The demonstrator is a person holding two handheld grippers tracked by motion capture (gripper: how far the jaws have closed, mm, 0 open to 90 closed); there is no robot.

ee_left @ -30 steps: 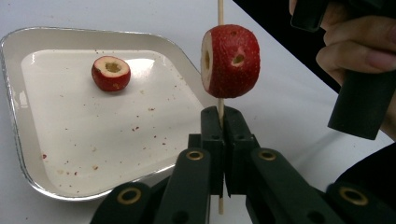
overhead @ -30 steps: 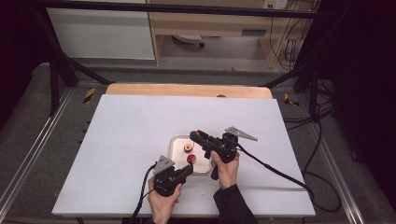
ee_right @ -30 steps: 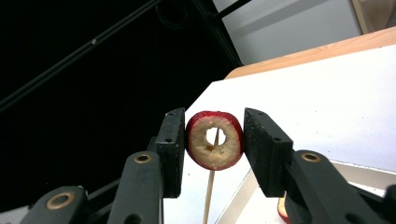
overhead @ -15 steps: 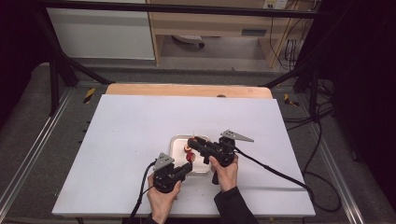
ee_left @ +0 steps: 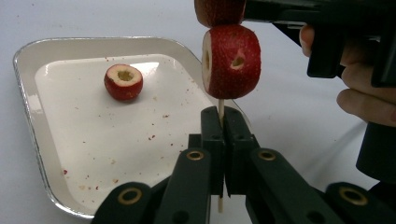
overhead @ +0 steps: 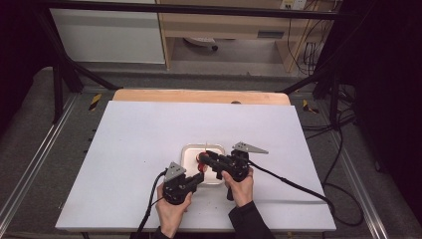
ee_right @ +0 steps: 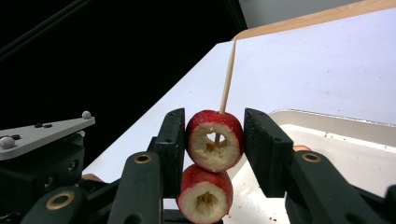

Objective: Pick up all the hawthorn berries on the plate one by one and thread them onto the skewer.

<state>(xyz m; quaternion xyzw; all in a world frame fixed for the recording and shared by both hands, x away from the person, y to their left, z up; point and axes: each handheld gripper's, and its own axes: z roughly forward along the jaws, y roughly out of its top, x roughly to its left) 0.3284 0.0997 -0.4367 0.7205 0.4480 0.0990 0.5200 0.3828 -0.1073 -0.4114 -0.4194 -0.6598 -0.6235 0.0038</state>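
Observation:
My left gripper (ee_left: 223,126) is shut on the lower end of a thin wooden skewer (ee_left: 221,106), holding it upright at the near right corner of a small foil tray (ee_left: 28,93). Two cored red fruits are threaded on the skewer: a lower one (ee_left: 231,63) and an upper one (ee_right: 215,140). My right gripper (ee_right: 214,135) is shut on the upper fruit, both pads against its sides. The bare skewer (ee_right: 228,77) sticks out beyond it. A third cored fruit (ee_left: 123,81) lies loose on the tray. In the high view both grippers (overhead: 199,177) (overhead: 205,157) meet over the tray (overhead: 191,149).
The white table top (overhead: 149,139) spreads wide around the tray, with a wooden strip (overhead: 199,95) along its far edge. Red crumbs speckle the tray floor. Cables trail from both grippers toward the near and right edges.
My right gripper has shifted slightly nearer to the left gripper, carrying the upper fruit along the skewer. The left gripper has stayed in place.

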